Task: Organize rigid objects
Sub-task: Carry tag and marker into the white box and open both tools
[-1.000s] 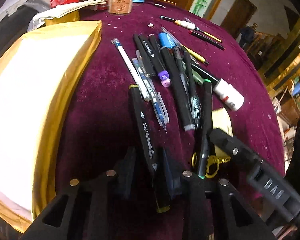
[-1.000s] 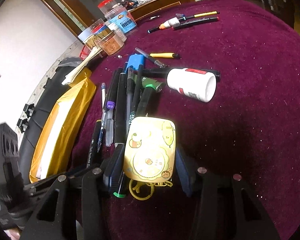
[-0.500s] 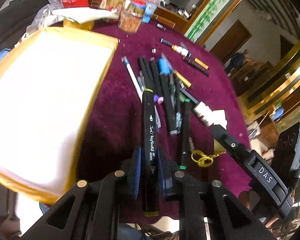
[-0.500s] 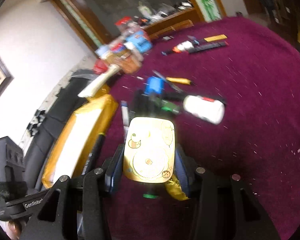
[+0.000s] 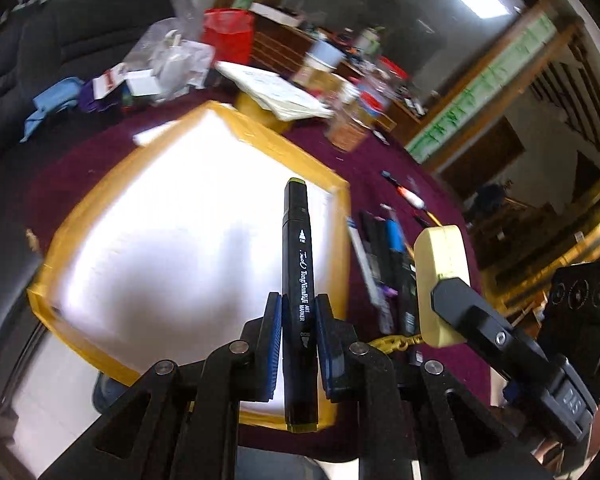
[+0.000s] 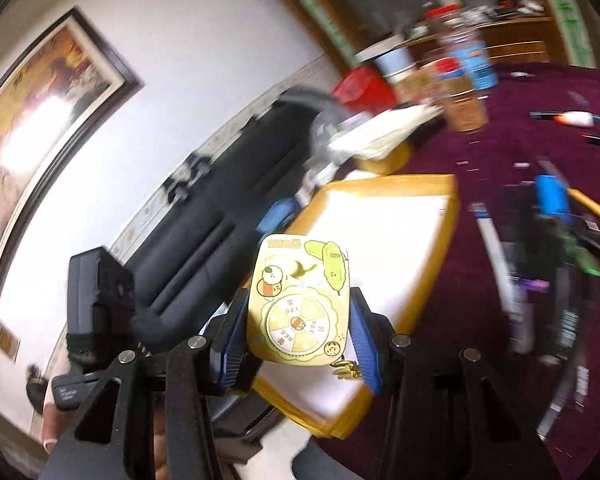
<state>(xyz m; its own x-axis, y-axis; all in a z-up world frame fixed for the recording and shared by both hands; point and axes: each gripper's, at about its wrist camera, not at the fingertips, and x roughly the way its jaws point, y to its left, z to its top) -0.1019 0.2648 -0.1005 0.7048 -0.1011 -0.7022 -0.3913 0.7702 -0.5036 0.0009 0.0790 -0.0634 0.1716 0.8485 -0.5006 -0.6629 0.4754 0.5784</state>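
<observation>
Both grippers lifted off velvet, left gripper (image 5: 298, 322) clamping slim black marker (image 5: 299, 292), right gripper (image 6: 298, 330) gripping flat yellow tin (image 6: 300, 300)

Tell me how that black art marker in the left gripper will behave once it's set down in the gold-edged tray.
The black art marker looks rigid, so it shouldn't bend in the left gripper. Its long barrel could roll on the tray's smooth white floor. Gripped near one end, it may tip as it's released.
</observation>
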